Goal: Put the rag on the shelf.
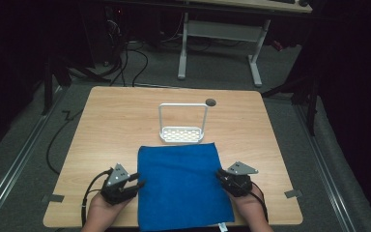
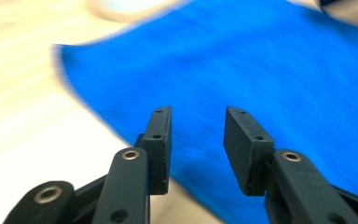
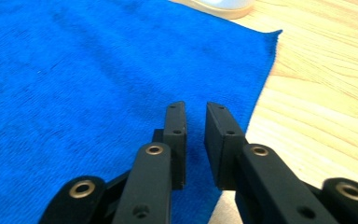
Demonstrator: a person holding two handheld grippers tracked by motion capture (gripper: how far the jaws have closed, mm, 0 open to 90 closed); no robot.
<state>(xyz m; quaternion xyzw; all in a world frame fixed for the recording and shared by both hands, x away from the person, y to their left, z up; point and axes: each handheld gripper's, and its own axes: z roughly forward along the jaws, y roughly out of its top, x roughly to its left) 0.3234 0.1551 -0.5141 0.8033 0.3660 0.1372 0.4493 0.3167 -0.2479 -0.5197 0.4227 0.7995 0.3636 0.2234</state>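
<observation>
A blue cloth (image 1: 181,186) lies flat on the near half of the wooden table (image 1: 111,125), its front edge hanging over the table's front. My left gripper (image 1: 137,180) sits at the cloth's left edge, pointing right toward it. Its jaws stand open over the cloth's edge (image 2: 261,70) with nothing between them (image 2: 198,112). My right gripper (image 1: 220,174) rests at the cloth's right edge. In the right gripper view its jaws (image 3: 196,106) stand a narrow gap apart above the cloth (image 3: 98,70), with no fabric pinched between them.
A white wire-framed rack (image 1: 182,134) with a perforated base stands just behind the cloth's far edge. A dark round hole (image 1: 210,102) lies in the table behind it. Grey tape marks (image 1: 52,197) (image 1: 293,194) sit near both front corners. A white-legged desk (image 1: 222,29) stands beyond the table.
</observation>
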